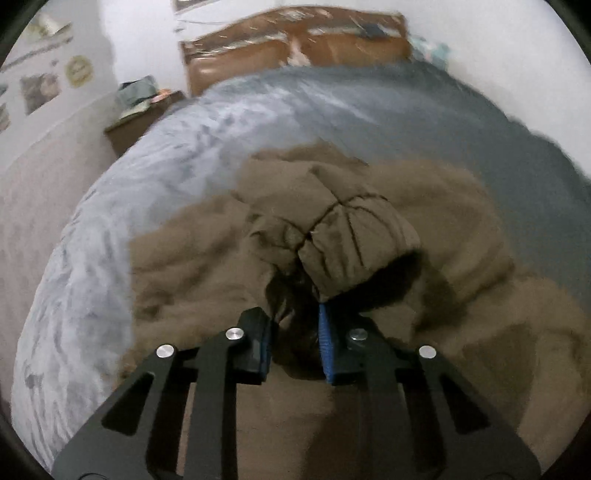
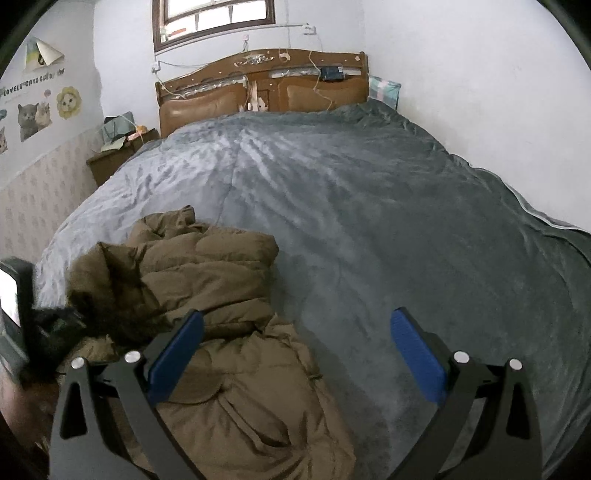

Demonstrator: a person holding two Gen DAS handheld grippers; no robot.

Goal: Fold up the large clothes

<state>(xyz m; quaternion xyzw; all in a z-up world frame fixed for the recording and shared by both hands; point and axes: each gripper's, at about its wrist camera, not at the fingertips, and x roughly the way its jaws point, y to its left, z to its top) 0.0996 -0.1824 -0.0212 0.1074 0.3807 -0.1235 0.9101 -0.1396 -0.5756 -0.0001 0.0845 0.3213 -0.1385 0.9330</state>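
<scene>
Wide bed [image 2: 369, 221] under a grey-blue plush blanket [image 2: 332, 192], wooden headboard [image 2: 258, 88] at twelve o'clock. Lying directly on the blanket at about eight o'clock, a rumpled brown padded jacket [image 2: 207, 295]. Perhaps a pillow [image 2: 384, 90] at one o'clock, wedged by the headboard.

Your left wrist view is smeared by motion blur, worst across the headboard [image 1: 295, 48] and bed [image 1: 184, 140]. Your right wrist view is sharp. Both are dim and flat, with daylight entering through the window [image 2: 216, 16], glare whitening its panes. Fisheye bending curves the walls, and dark corners frame each picture.
</scene>
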